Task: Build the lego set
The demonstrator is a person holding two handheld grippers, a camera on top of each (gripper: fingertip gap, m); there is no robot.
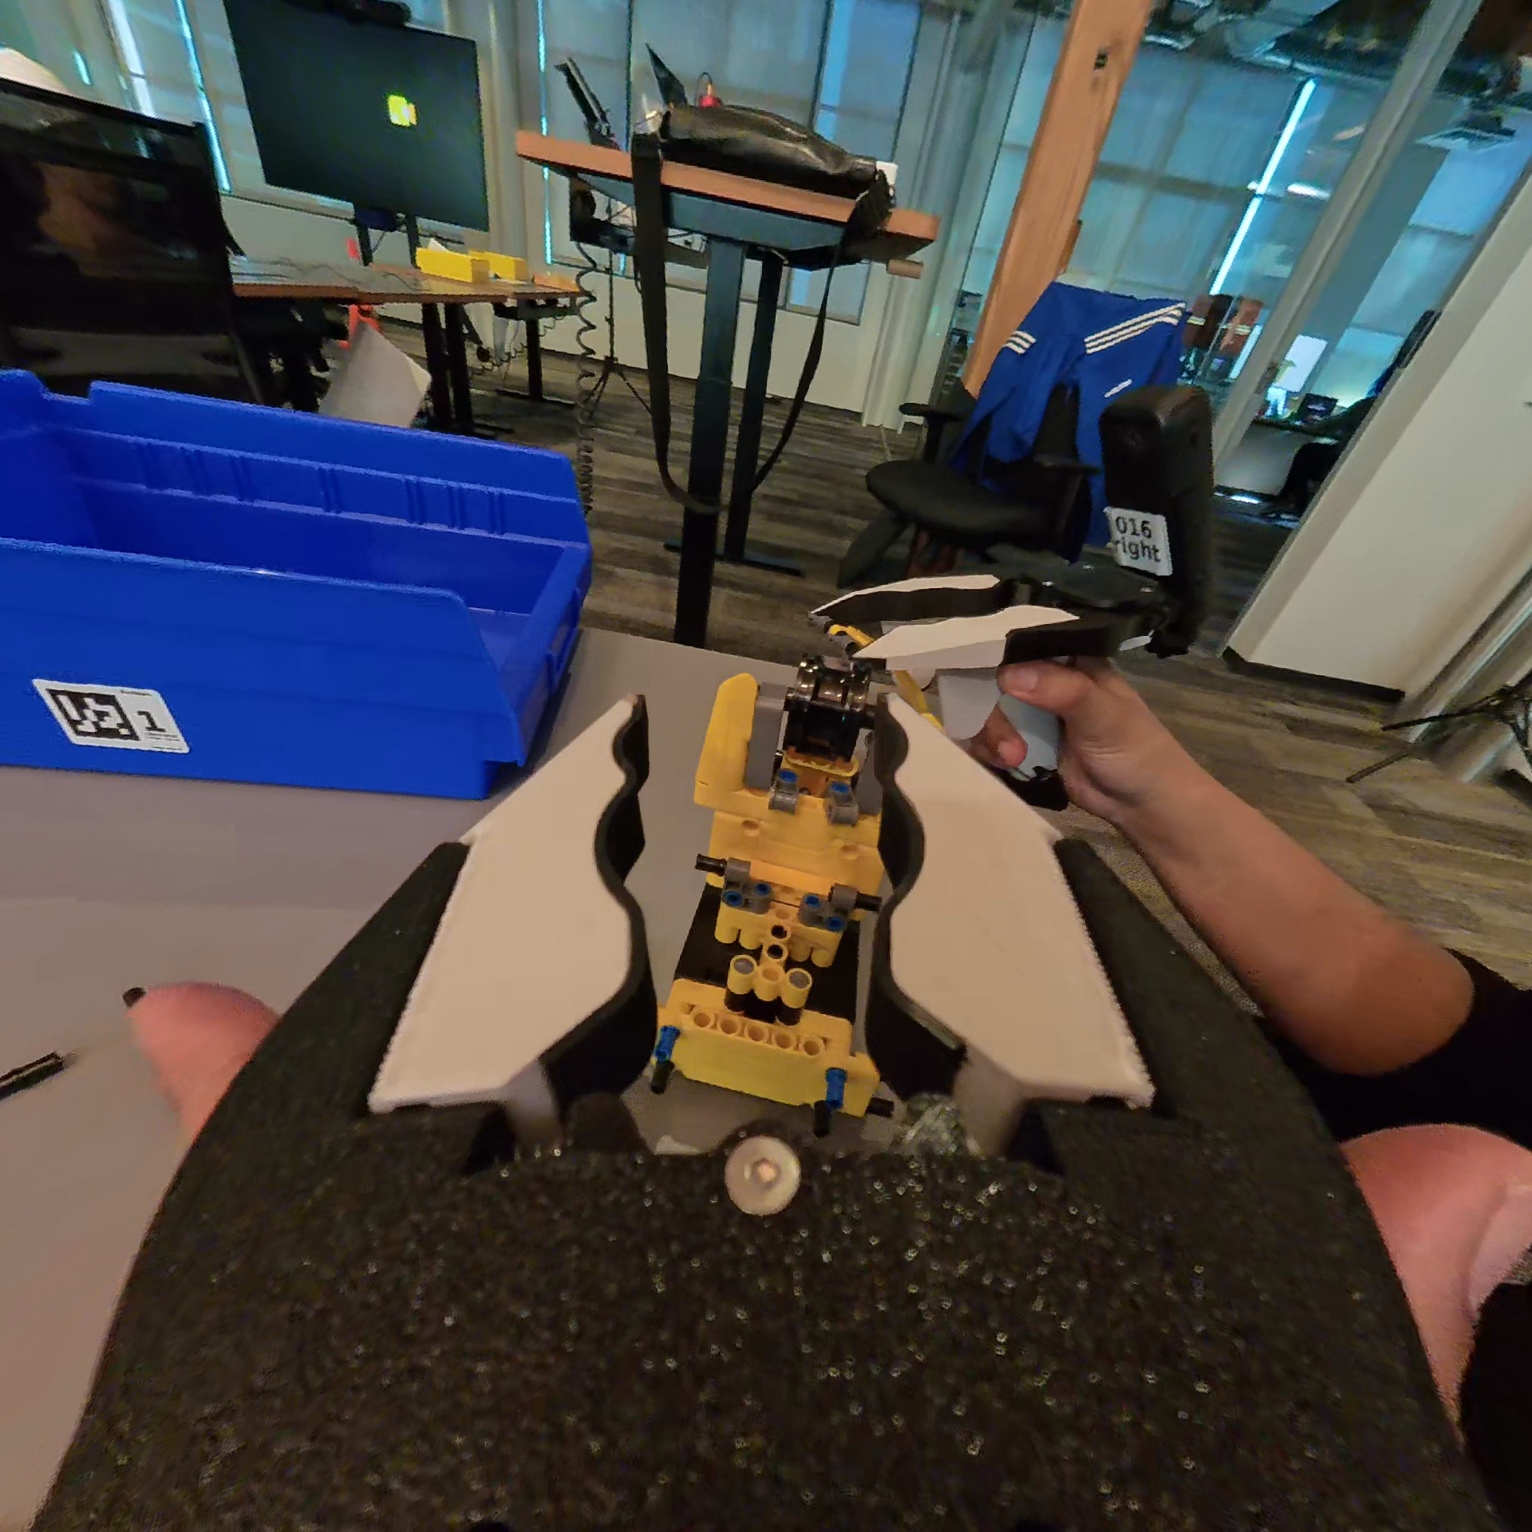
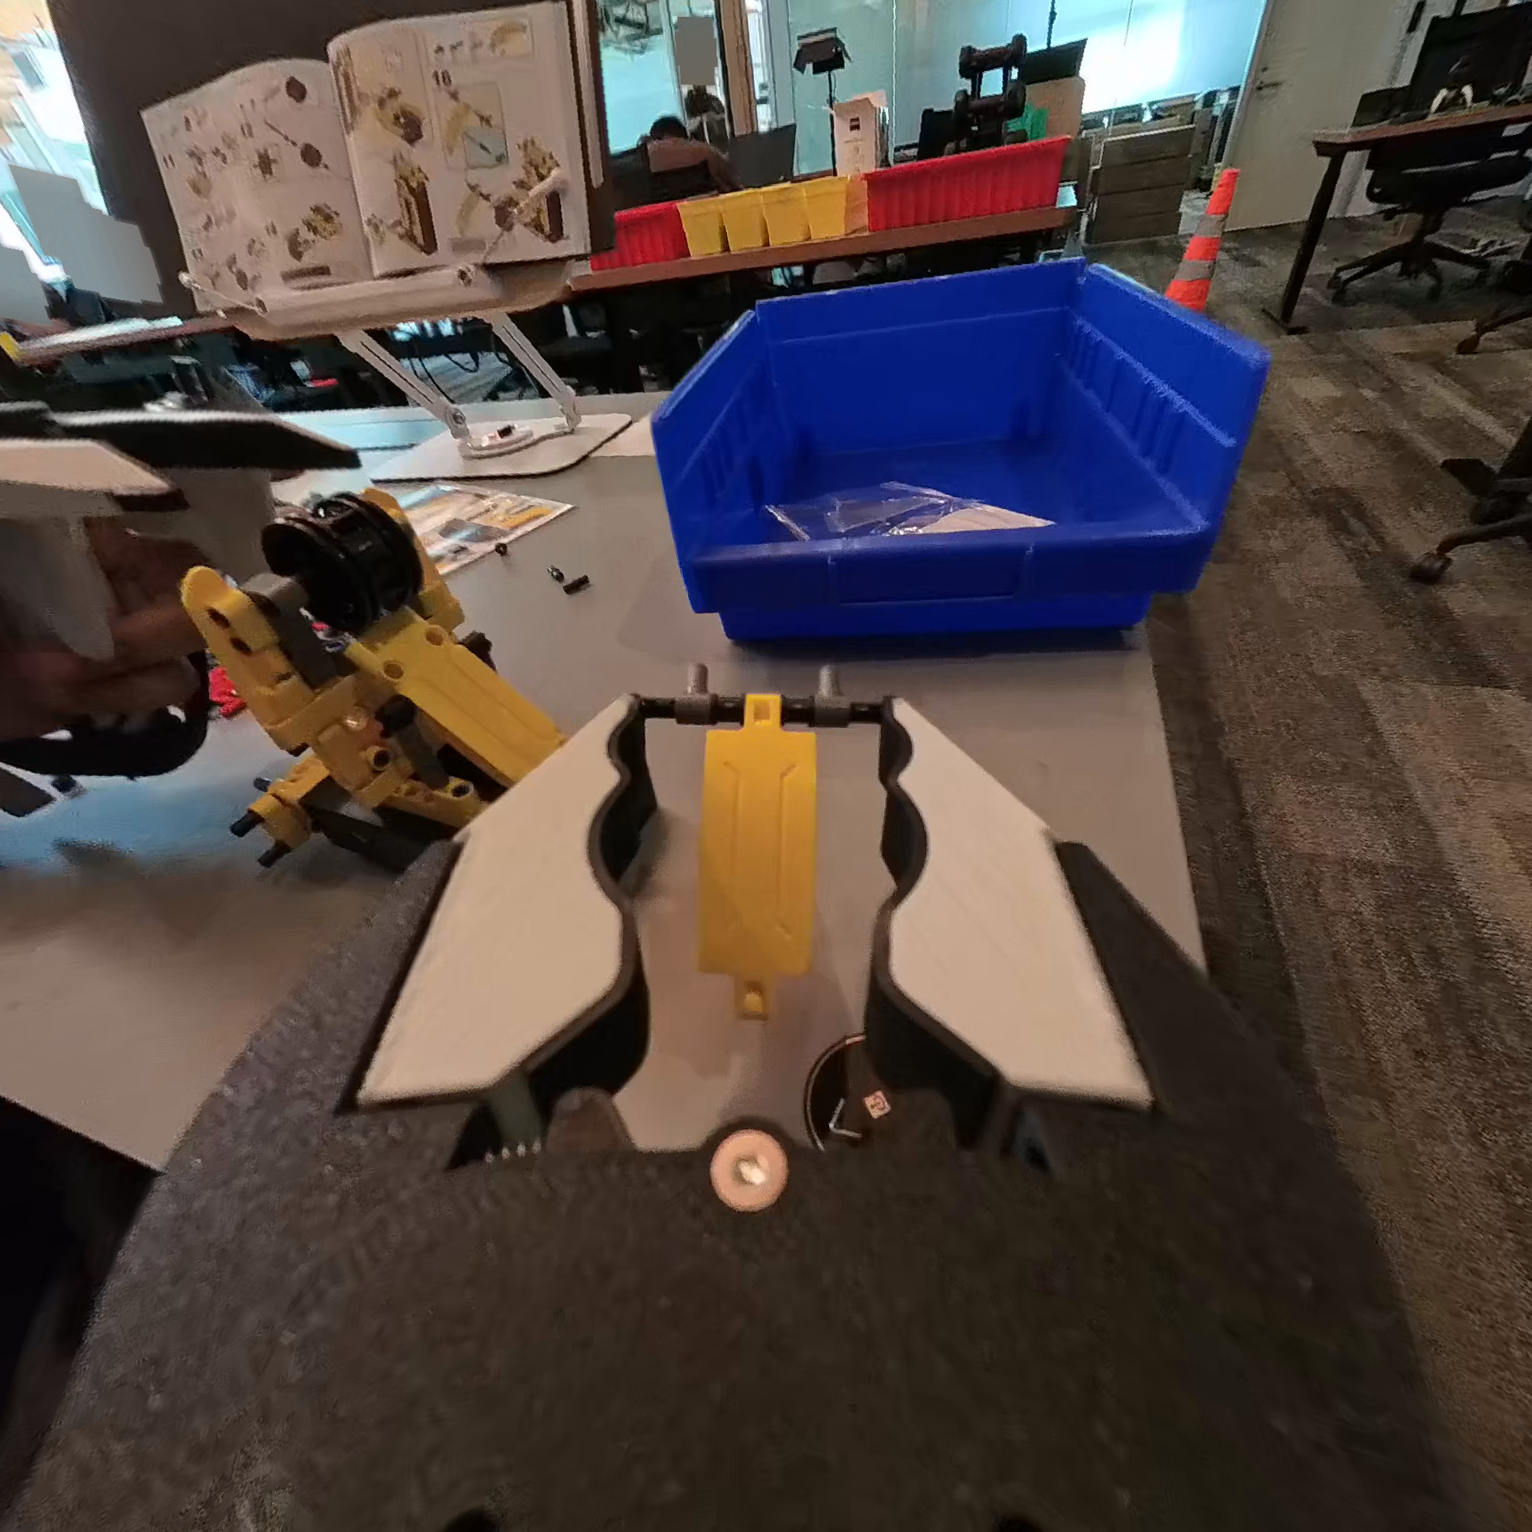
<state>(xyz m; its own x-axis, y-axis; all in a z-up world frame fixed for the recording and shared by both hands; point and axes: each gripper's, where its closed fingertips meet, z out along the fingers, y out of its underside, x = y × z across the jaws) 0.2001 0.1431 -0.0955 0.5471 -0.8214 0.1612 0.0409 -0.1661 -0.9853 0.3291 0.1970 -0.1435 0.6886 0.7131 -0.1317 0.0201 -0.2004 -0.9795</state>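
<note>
Resting on a grey table (image 2: pixel 1036 746), a big blue bin (image 2: pixel 937 464) sits ahead and slightly right of the right gripper (image 2: pixel 761 711); in the left wrist view a blue bin (image 1: pixel 273 597) lies ahead and to the left of the left gripper (image 1: pixel 761 729). Inside the bin in the right view lies a clear plastic bag (image 2: pixel 895 514). Farther ahead and left of the right gripper an open instruction booklet (image 2: pixel 373 166) leans on a metal stand (image 2: pixel 497 414).

Between the left gripper's fingers stands a yellow and black brick model (image 1: pixel 779 895) with a black wheel (image 1: pixel 829 688) at its far end — the fingers press its sides, pinching it. In the right view that model (image 2: pixel 373 705) tilts to the left, near the right gripper's left finger.

The right gripper's fingertips clamp the ends of a thin black axle (image 2: pixel 763 710) carrying grey connectors, and a yellow panel (image 2: pixel 758 845) hangs from it back between the fingers. Seen from the left gripper, the right gripper (image 1: pixel 837 630) hovers just beyond the wheel, held by a hand (image 1: pixel 1069 738).

Small black pins (image 2: pixel 568 578) lie on the table ahead of the right gripper, to its left
</note>
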